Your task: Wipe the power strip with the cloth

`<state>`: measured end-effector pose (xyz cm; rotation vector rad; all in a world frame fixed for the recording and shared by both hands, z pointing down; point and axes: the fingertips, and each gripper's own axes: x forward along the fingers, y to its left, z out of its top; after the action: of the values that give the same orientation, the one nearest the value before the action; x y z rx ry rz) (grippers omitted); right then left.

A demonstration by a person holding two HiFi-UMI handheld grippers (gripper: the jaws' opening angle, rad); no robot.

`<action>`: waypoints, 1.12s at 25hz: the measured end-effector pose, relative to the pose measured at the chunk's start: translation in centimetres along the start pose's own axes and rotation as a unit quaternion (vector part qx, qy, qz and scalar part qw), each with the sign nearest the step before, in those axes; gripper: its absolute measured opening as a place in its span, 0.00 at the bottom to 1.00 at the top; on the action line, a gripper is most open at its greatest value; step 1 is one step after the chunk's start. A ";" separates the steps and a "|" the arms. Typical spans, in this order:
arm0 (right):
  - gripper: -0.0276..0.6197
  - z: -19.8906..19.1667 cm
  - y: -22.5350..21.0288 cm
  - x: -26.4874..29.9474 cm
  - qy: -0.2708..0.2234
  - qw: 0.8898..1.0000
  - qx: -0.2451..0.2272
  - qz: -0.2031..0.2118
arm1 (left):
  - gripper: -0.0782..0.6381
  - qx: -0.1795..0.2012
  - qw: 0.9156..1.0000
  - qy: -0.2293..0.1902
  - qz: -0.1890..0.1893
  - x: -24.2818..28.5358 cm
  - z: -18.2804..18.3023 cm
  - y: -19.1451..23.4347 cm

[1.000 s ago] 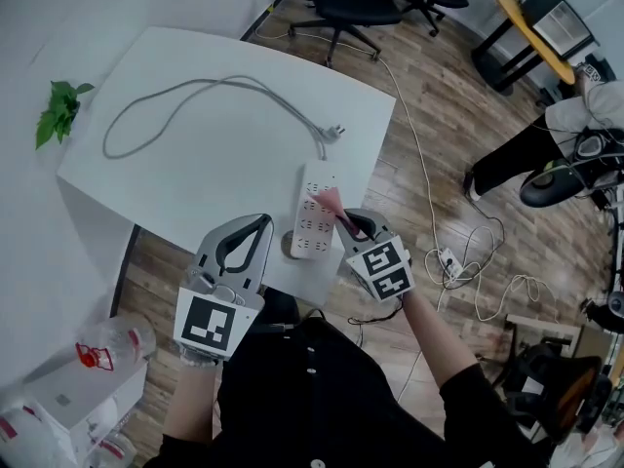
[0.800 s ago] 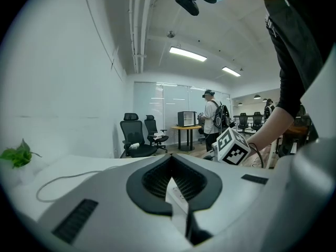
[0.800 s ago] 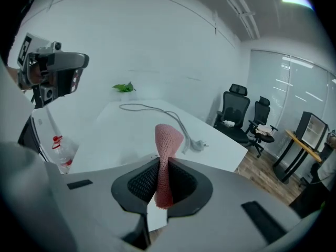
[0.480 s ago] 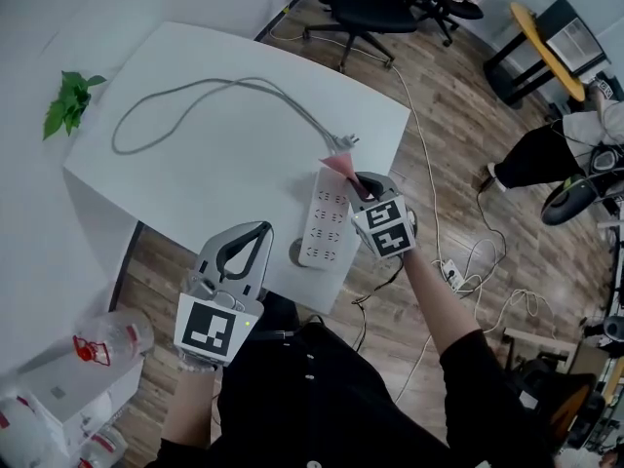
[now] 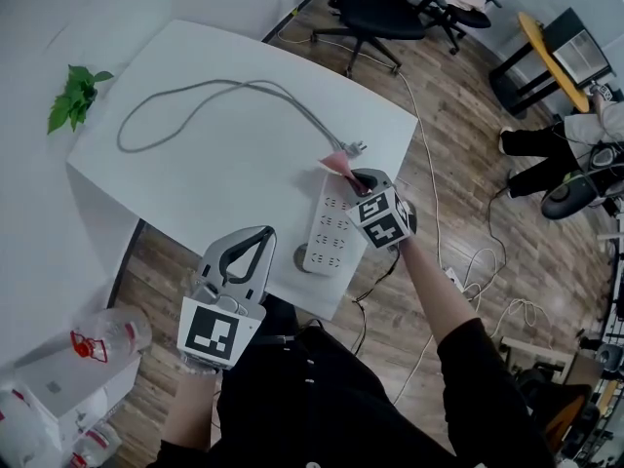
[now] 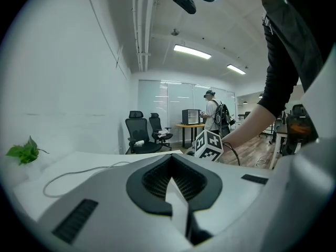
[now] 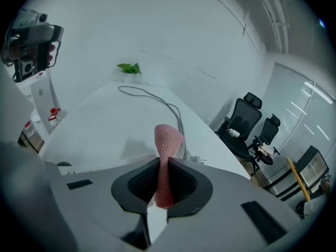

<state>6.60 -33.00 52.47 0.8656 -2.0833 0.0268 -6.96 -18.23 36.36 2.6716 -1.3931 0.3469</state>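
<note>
The white power strip (image 5: 328, 230) lies near the front right edge of the white table (image 5: 195, 164), and its grey cord (image 5: 210, 91) loops across the tabletop to a plug (image 5: 356, 147). My right gripper (image 5: 363, 185) is over the strip's far end, shut on a pink cloth (image 5: 335, 163) that hangs at that end. In the right gripper view the cloth (image 7: 167, 140) stands pinched between the jaws of the right gripper (image 7: 161, 168), with the cord (image 7: 157, 96) beyond. My left gripper (image 5: 242, 257) hovers off the table's front edge, shut and empty; the left gripper (image 6: 171, 181) shows its jaws meeting.
A small round grey object (image 5: 300, 254) sits beside the strip's near end. A green plant sprig (image 5: 76, 94) lies at the table's far left. Office chairs (image 5: 380, 8) stand behind, loose cables (image 5: 468, 271) trail on the wooden floor, and bottles (image 5: 102, 344) stand at lower left.
My right gripper has carried the cloth along the power strip from its middle to its far end. The left gripper has stayed near the table's front edge.
</note>
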 end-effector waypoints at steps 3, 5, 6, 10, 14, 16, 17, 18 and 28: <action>0.13 -0.2 0.7 0.3 0.007 1.000 -0.007 0.010 | 0.12 0.003 1.000 0.000 0.003 -0.1 0.1 0.2; 0.13 -0.4 1.3 0.6 0.011 1.000 -0.011 0.018 | 0.12 0.004 1.000 0.001 0.004 -0.2 0.1 0.3; 0.13 -0.5 1.6 0.6 0.013 1.000 -0.011 0.023 | 0.12 0.003 1.000 0.001 0.005 -0.2 0.0 0.4; 0.13 -1.0 2.9 0.9 0.020 0.999 -0.005 0.044 | 0.12 0.002 1.000 0.003 0.005 -0.3 -0.2 0.4; 0.13 -1.3 3.8 0.8 0.021 0.998 -0.006 0.056 | 0.12 0.001 1.000 0.005 0.005 -0.4 -0.5 0.4; 0.13 -1.5 4.1 0.6 0.020 0.998 -0.004 0.060 | 0.12 0.000 1.000 0.004 0.006 -0.4 -0.5 0.2; 0.13 -1.6 4.3 0.5 0.020 0.998 -0.001 0.063 | 0.12 0.000 1.000 0.003 0.007 -0.4 -0.4 0.1; 0.13 -1.7 4.6 0.3 0.019 0.998 0.002 0.067 | 0.12 -0.001 1.000 0.002 0.008 -0.4 -0.4 0.1; 0.13 -2.0 8.5 -1.4 0.004 0.994 0.024 0.108 | 0.12 0.001 1.000 0.002 0.010 -0.9 -0.4 -0.1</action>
<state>3.51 -25.14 55.11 0.6622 -2.1679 0.1964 -7.44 -17.42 36.50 2.6585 -1.4198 0.3548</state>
